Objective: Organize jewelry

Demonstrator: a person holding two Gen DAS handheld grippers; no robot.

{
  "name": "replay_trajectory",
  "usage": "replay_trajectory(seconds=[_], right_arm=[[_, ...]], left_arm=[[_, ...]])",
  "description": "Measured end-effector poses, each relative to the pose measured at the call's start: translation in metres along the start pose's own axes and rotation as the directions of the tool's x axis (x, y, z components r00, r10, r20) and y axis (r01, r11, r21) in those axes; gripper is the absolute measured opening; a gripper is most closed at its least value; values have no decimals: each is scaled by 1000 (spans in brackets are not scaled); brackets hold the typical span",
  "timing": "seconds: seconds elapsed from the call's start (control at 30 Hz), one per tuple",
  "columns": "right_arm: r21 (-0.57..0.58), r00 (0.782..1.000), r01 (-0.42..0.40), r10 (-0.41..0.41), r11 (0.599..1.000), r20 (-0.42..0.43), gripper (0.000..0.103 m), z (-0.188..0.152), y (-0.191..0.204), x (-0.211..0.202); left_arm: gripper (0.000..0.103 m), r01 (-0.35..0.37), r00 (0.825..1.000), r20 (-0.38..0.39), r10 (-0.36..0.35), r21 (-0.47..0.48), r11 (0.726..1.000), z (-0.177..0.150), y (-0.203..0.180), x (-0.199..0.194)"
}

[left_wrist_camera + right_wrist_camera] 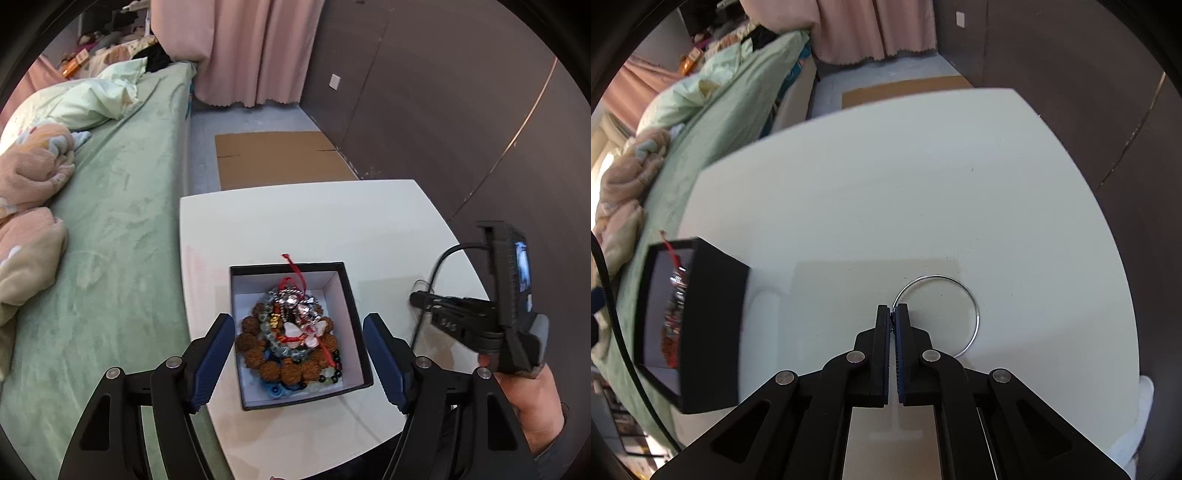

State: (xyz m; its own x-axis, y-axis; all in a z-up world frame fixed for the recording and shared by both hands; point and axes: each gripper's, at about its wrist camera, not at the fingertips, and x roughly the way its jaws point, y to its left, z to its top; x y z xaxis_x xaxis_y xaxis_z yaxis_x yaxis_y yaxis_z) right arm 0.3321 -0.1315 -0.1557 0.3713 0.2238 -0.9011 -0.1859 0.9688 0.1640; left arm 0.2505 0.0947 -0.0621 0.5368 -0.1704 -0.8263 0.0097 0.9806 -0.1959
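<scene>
The left claw (299,354) stands wide, its two blue-padded fingers (212,360) spread to either side of a black box (354,317) with nothing between the pads; the box sits below them on the white surface (332,221), close to the edge nearest the bed (122,240). Inside the box, on its white lining, lies a heap of jewelry (291,339): brown knobbly bead bracelets, pale green and dark beads, a silvery piece, and a red cord (295,267) whose end sticks up over the far rim. In the right wrist view the right claw (894,314) is closed tight, its pads pressed together on the near-left part of a thin silver bangle (973,314). The bangle lies flat on the surface, well apart from the box (713,325), which shows at the left of that view and looks blurred. From the left wrist view the right claw's body (480,317) shows at the right, held by a hand (528,402) in a dark sleeve, with a black cable (439,269) looping up from it. The bangle cannot be made out clearly from that side. Beyond the surface a flat piece of cardboard (280,158) lies on the floor, with a pink curtain (251,48) behind it. A dark wall (443,92) runs along the right.
</scene>
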Motion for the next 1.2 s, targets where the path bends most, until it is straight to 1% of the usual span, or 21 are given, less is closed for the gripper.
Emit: replay_trajectory(seconds=[0.1, 0.17, 0.2, 0.27, 0.37, 0.43, 0.5, 0.53, 0.63, 0.73, 0.8, 0.83, 0.87, 0.9, 0.93, 0.97, 1.03, 1.07, 1.13, 1.2], right_arm=[[15, 996, -67, 66, 998, 68, 4, -1, 2, -27], [23, 984, -134, 130, 991, 118, 4, -4, 5, -48], [24, 980, -155, 150, 988, 131, 4, -4, 6, -54], [26, 965, -218, 211, 976, 156, 4, -6, 11, -68], [4, 933, -314, 308, 949, 184, 4, -9, 24, -84], [-11, 915, -362, 358, 932, 188, 4, -9, 35, -89], [-26, 899, -398, 396, 917, 188, 4, -10, 46, -92], [-36, 890, -417, 416, 908, 189, 4, -12, 53, -94], [-68, 871, -452, 456, 889, 183, 4, -17, 79, -96], [-90, 859, -474, 482, 876, 171, 4, -16, 99, -89], [-98, 846, -502, 511, 860, 152, 4, -15, 109, -85], [-110, 847, -505, 516, 856, 130, 8, -13, 119, -80], [-115, 853, -498, 509, 860, 114, 13, -12, 123, -76], [-113, 860, -491, 502, 863, 95, 34, -11, 126, -71], [-99, 862, -494, 501, 864, 77, 57, -11, 128, -65], [-89, 863, -492, 498, 866, 78, 63, -12, 127, -62], [-84, 873, -469, 475, 879, 105, 64, -17, 124, -63], [-82, 877, -462, 469, 883, 104, 64, -18, 122, -63], [-64, 876, -465, 470, 883, 109, 64, -22, 114, -66], [-50, 882, -451, 454, 891, 124, 64, -25, 109, -70]], left_arm=[[73, 1, 1000, 8, 0, -11, 1000, -4, 6, -5], [73, 3, 1000, 8, -3, -22, 1000, -6, 10, -7], [73, 4, 1000, 8, -3, -27, 1000, -7, 12, -8], [73, 7, 1000, 7, -7, -34, 999, -8, 14, -10], [73, 21, 1000, 7, -21, -46, 999, -11, 20, -13], [79, 32, 999, 6, -31, -60, 998, -12, 24, -16], [88, 37, 999, 14, -36, -73, 997, -13, 29, -20], [89, 37, 999, 17, -35, -77, 996, -14, 30, -23], [90, 29, 999, 24, -27, -91, 995, -16, 38, -29], [90, 21, 999, 27, -18, -100, 995, -19, 45, -34], [90, 16, 999, 30, -13, -107, 994, -20, 49, -38], [90, 13, 999, 31, -10, -109, 994, -21, 51, -40], [90, 9, 999, 34, -5, -113, 994, -23, 53, -43], [90, 9, 999, 38, -5, -116, 993, -24, 55, -46], [90, 13, 999, 42, -8, -121, 993, -25, 57, -48], [91, 17, 999, 48, -11, -127, 992, -27, 59, -51], [94, 17, 999, 54, -10, -134, 991, -28, 61, -56], [96, 20, 998, 57, -13, -138, 990, -29, 62, -58], [97, 33, 997, 70, -22, -149, 988, -32, 63, -63], [97, 41, 996, 80, -29, -154, 987, -34, 62, -67]])
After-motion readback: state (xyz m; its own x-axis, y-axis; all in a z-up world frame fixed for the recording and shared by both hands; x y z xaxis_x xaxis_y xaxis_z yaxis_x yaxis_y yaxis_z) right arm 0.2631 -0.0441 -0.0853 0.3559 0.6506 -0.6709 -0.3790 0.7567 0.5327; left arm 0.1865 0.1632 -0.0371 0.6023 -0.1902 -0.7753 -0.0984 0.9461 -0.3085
